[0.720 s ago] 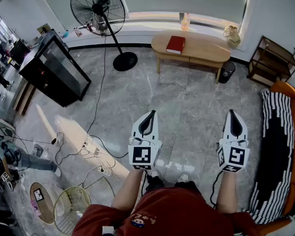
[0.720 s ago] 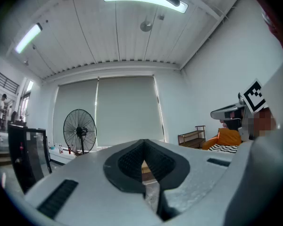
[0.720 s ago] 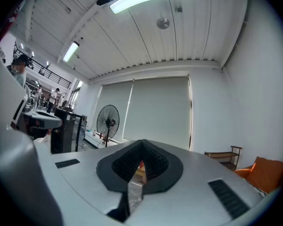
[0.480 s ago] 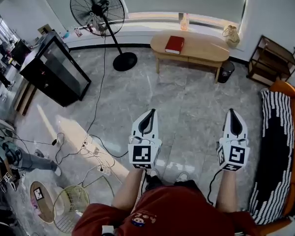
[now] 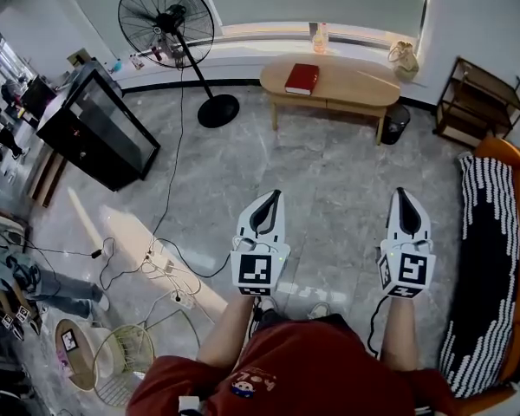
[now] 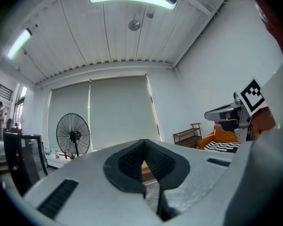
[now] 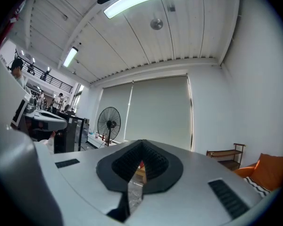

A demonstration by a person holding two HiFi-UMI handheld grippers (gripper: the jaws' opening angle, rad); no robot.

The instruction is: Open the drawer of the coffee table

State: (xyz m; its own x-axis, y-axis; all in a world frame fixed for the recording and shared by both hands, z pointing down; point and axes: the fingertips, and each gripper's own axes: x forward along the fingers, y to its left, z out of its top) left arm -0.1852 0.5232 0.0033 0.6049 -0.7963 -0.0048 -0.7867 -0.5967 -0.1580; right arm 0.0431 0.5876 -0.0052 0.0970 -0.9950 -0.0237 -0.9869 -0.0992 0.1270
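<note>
The coffee table (image 5: 351,85) stands well apart from us across the floor, under the window. We cannot make out its drawer from here, but we judge it a light, stiff wooden box that slides straight out, best hooked at a pull or under the front's lower edge. We count one table, then two tongs, the left gripper (image 5: 267,199) and right gripper (image 5: 405,194), both level with jaws pressed together on nothing, and one red book (image 5: 302,78) on the tabletop.
</note>
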